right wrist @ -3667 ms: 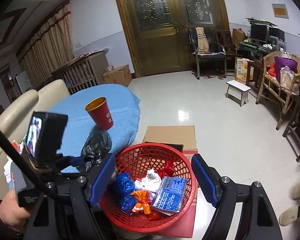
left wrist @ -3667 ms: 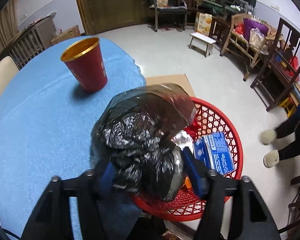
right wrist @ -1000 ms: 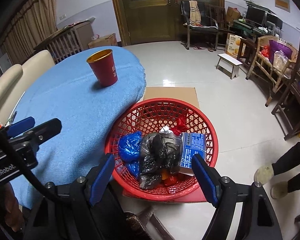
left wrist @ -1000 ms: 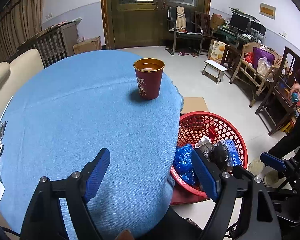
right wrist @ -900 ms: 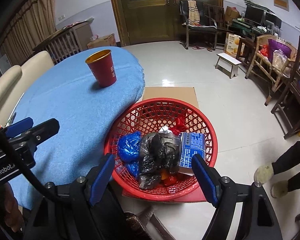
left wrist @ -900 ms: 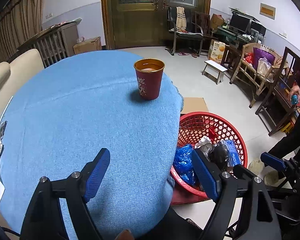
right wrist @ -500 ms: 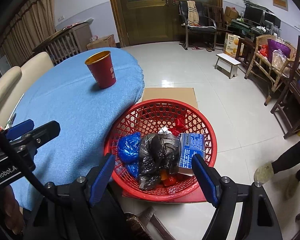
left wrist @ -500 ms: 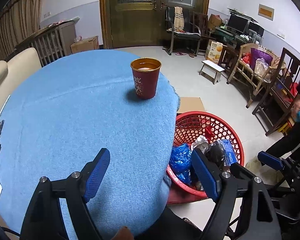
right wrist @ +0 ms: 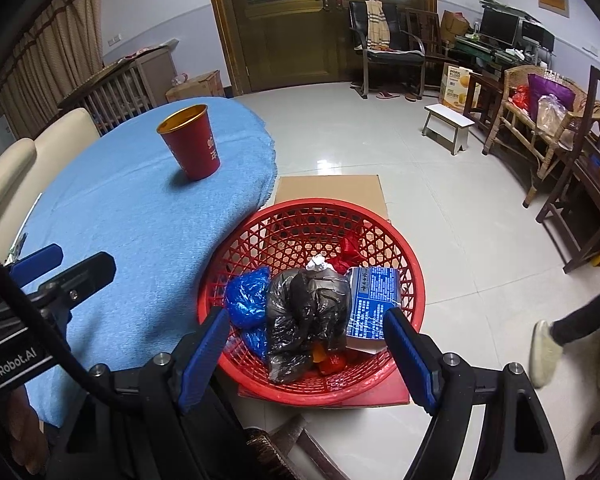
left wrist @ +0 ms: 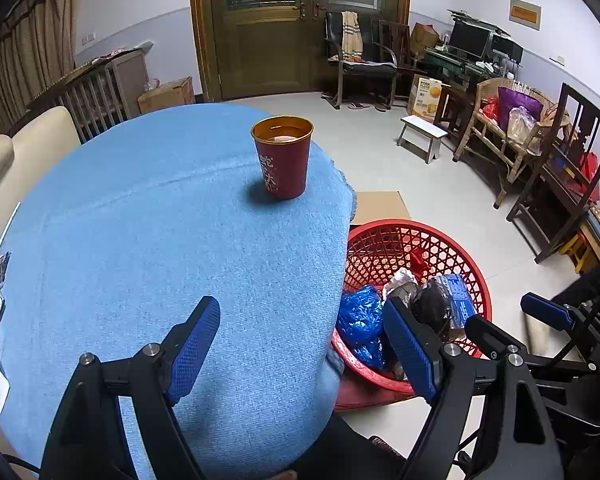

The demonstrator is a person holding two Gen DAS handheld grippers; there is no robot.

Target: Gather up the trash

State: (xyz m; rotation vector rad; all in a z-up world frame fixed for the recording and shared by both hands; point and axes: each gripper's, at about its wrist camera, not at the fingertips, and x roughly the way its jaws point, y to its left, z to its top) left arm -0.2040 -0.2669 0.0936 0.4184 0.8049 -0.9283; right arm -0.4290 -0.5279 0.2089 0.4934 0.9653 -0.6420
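Observation:
A red mesh basket (right wrist: 404, 256) (left wrist: 452, 240) stands on the floor beside the round table. Inside it lie a black plastic bag (right wrist: 308, 312) (left wrist: 432, 304), blue plastic bags (right wrist: 246, 298) (left wrist: 360, 316), a blue printed carton (right wrist: 374, 296) and red scraps. My left gripper (left wrist: 304, 344) hovers open above the table's blue cloth (left wrist: 148, 232), nothing between its fingers. My right gripper (right wrist: 306, 350) hangs open over the basket's near rim, empty. A red cup with a gold rim (left wrist: 283, 156) (right wrist: 191, 142) stands upright on the cloth near the far edge.
Flat cardboard (right wrist: 328, 190) lies under the basket. A person's foot in a pale slipper (right wrist: 544, 352) is on the floor at the right. Wooden chairs (left wrist: 560, 168), a small white stool (left wrist: 422, 130) and cream chair backs (left wrist: 40, 136) surround the table.
3.7 s ago the left gripper held the black bag over the basket; now the bag lies in the basket and the gripper is back over the table. Over the last second only the person at right moved.

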